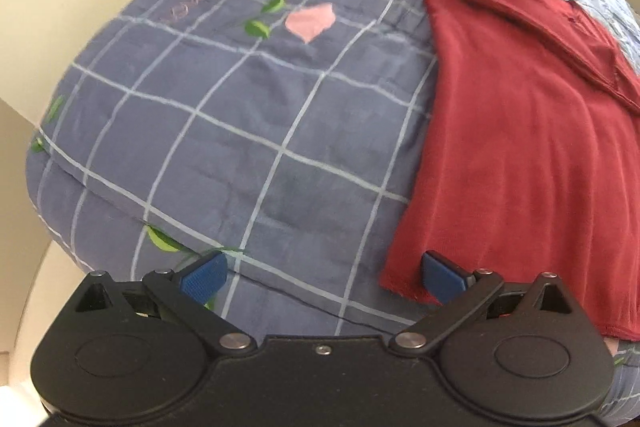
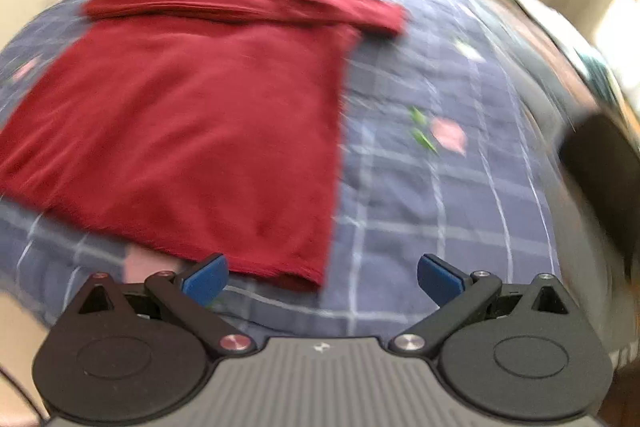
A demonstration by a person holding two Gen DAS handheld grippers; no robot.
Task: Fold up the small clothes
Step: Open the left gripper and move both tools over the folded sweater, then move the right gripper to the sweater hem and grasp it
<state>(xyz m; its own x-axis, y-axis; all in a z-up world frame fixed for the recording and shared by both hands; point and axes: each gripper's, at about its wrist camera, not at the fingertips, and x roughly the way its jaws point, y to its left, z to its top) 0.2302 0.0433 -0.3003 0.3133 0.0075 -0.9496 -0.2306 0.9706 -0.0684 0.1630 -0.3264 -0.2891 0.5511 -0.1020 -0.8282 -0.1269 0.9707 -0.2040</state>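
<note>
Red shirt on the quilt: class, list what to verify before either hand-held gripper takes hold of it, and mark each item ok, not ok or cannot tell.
1. Red shirt lies spread on the checked quilt: ok.
2. Both sleeves folded across its top: ok.
3. Left hand-held gripper open, nothing held: ok.
4. Right hand-held gripper open, nothing held: ok.
5. Each gripper near a bottom hem corner: ok.
6. Right wrist view sharp enough to aim: not ok, blurred.
</note>
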